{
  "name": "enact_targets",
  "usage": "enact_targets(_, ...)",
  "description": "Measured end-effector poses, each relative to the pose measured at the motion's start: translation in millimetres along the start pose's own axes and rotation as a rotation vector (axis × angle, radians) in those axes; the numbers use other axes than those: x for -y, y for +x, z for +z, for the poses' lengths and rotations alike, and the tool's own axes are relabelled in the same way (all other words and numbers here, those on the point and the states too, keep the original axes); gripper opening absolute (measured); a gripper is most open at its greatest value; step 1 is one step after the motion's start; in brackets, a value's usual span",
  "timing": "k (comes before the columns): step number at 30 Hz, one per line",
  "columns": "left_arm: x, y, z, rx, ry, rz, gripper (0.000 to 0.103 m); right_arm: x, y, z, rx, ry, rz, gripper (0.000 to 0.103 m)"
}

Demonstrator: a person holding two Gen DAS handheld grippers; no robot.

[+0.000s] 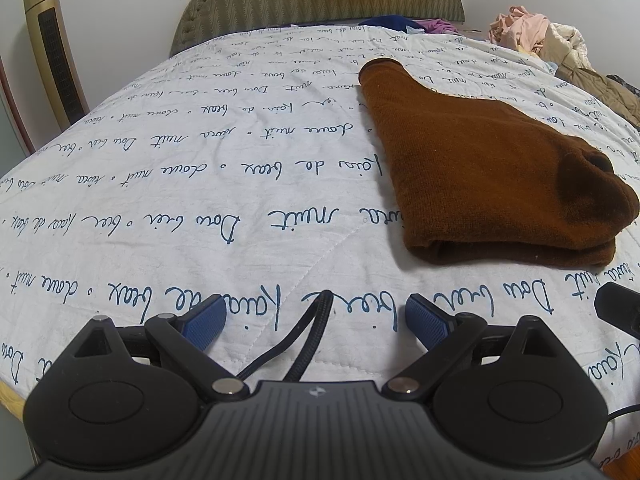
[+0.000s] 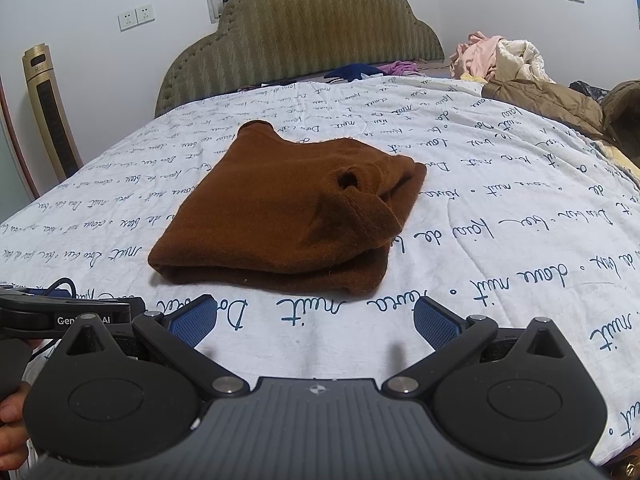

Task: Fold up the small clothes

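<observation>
A brown knitted garment [image 1: 472,168] lies folded into a thick bundle on the white quilt [image 1: 200,184] with blue handwriting print. In the right wrist view the same garment [image 2: 292,212] sits straight ahead, a sleeve cuff opening on top. My left gripper [image 1: 316,320] hovers low over the quilt, left of and nearer than the garment, open with nothing between its blue pads. My right gripper [image 2: 316,322] stands open just short of the garment's near folded edge, empty. The left gripper's body [image 2: 64,316] shows at the left of the right wrist view.
A padded olive headboard [image 2: 296,36] stands at the far end. A heap of clothes and a brown jacket [image 2: 532,80] lies at the far right of the bed. A gold tower fan [image 1: 52,44] stands at the left. A black cable [image 1: 308,332] loops over the quilt.
</observation>
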State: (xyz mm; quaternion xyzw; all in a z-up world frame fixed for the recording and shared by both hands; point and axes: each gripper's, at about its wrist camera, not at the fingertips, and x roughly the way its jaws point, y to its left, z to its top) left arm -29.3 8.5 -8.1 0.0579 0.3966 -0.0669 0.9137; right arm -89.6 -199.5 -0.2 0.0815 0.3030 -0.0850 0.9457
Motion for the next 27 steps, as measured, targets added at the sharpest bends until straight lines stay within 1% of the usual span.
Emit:
enact_targets(16, -2, 0, 0, 0.003, -0.005, -0.002, 0.097, 0, 0, 0, 0.0, 0.0, 0.001, 0.103)
enact_targets(24, -2, -5, 0, 0.033, 0.005, 0.026, 0.097, -2, -1, 1, 0.0, -0.004, 0.008, 0.103)
enact_targets(27, -12, -4, 6, 0.042, -0.006, 0.043, 0.097, 1, -1, 3, 0.006, -0.012, 0.008, 0.103)
